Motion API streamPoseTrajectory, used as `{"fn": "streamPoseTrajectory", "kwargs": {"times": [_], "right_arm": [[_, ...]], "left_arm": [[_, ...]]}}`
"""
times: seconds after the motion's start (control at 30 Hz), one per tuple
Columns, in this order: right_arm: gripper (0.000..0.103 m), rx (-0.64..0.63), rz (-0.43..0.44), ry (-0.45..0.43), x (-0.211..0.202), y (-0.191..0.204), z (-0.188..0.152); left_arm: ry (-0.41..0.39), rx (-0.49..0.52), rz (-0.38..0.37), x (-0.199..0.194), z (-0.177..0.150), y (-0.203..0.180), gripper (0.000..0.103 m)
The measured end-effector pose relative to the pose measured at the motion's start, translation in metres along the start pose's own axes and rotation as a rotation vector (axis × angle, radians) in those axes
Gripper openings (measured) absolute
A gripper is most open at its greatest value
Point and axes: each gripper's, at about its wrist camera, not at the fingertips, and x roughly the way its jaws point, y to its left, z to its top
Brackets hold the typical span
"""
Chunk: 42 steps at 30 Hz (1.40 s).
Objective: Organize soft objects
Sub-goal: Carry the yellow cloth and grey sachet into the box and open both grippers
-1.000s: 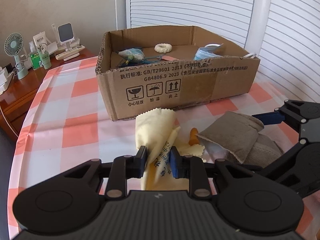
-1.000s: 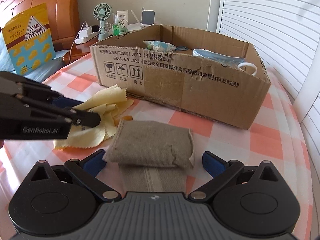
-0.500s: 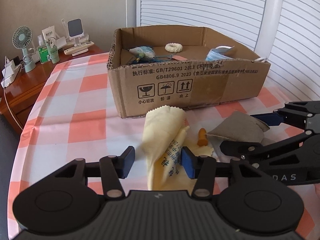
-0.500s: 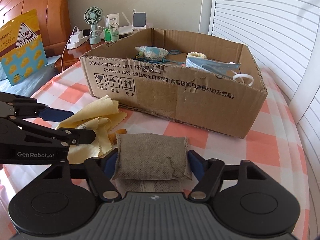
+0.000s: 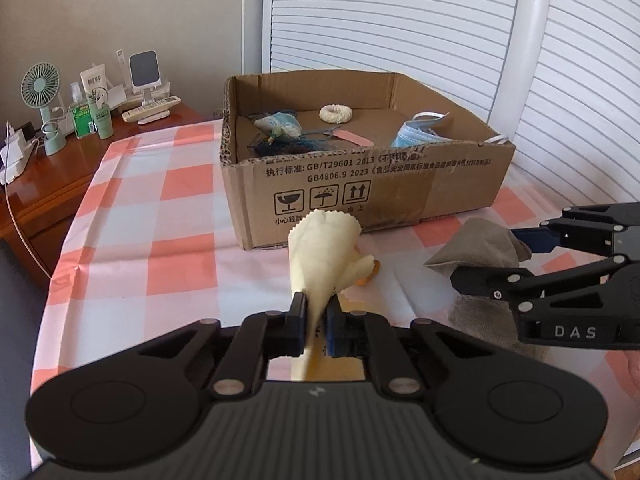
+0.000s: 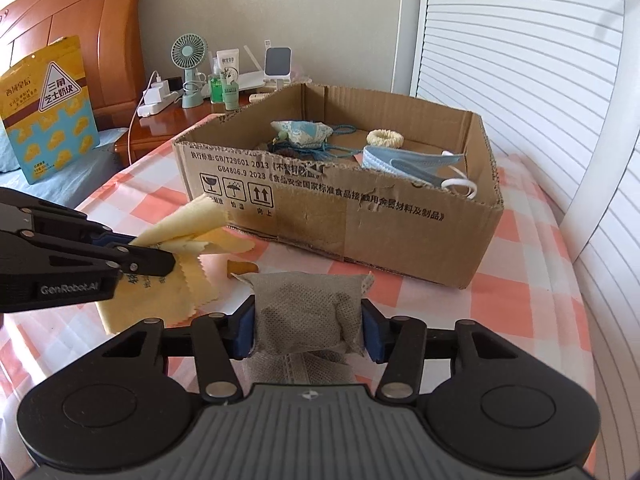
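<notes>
Yellow cloth (image 5: 324, 256) is pinched between the closed fingers of the left gripper (image 5: 316, 318) and raised off the checkered tablecloth (image 5: 176, 248), its free end fanned upward in front of the cardboard box (image 5: 400, 184); the lower part of the cloth drapes down toward the tablecloth. Grey fabric pouch (image 6: 310, 312) is clamped between the blue pads (image 6: 245, 330) of the right gripper (image 6: 308, 332), the pads pressed against both of its sides; a second grey layer hangs beneath it. A small orange object (image 6: 242, 268) lies on the tablecloth between the cloth and the pouch, near the box front. Inside the box sit a blue face mask (image 6: 416, 162), a cream scrunchie (image 6: 386, 138), and a patterned sachet (image 6: 302, 134) with a dark cord. On the wooden side table (image 5: 52, 176) to the left of the box stand a green desk fan (image 5: 42, 96), bottles and a remote. A yellow snack bag (image 6: 48, 108) leans against the headboard.
</notes>
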Motion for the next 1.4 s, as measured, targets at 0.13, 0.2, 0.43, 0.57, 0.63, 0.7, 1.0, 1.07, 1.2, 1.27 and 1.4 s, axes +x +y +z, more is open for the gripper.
{"fn": "streamPoseTrajectory", "kwargs": {"times": [0.13, 0.2, 0.43, 0.57, 0.63, 0.7, 1.0, 1.07, 1.2, 1.27, 1.4], "right_arm": [[0.057, -0.007, -0.004, -0.019, -0.013, 0.0, 0.0], [0.057, -0.009, 0.001, -0.026, -0.02, 0.001, 0.0], [0.057, -0.026, 0.004, -0.053, -0.042, 0.003, 0.001], [0.057, -0.03, 0.012, -0.062, -0.051, 0.003, 0.001], [0.057, -0.037, 0.013, -0.065, -0.054, 0.004, 0.002], [0.057, -0.041, 0.014, -0.064, -0.057, 0.003, 0.002], [0.057, -0.045, 0.024, -0.078, -0.071, 0.0, 0.007], [0.057, -0.047, 0.026, -0.082, -0.074, -0.001, 0.01], [0.057, -0.056, 0.019, -0.095, -0.079, -0.003, 0.015], [0.057, -0.058, 0.016, -0.106, -0.082, -0.004, 0.017], [0.057, -0.054, 0.009, -0.121, -0.087, -0.008, 0.023]], "left_arm": [[0.007, 0.046, -0.005, -0.017, 0.003, 0.002, 0.007], [0.018, 0.063, -0.012, -0.023, 0.003, 0.002, 0.007], [0.036, 0.128, -0.026, -0.041, 0.0, -0.008, 0.007], [0.027, 0.138, -0.042, -0.05, 0.0, -0.012, 0.007], [0.021, 0.142, -0.051, -0.054, 0.002, -0.014, 0.007], [0.014, 0.146, -0.059, -0.058, 0.005, -0.016, 0.007], [-0.052, 0.165, -0.072, -0.072, 0.031, -0.019, 0.007], [-0.073, 0.172, -0.075, -0.074, 0.04, -0.02, 0.007], [-0.1, 0.194, -0.073, -0.072, 0.059, -0.024, 0.007], [-0.111, 0.204, -0.073, -0.069, 0.069, -0.026, 0.007], [-0.123, 0.208, -0.081, -0.058, 0.09, -0.03, 0.007]]}}
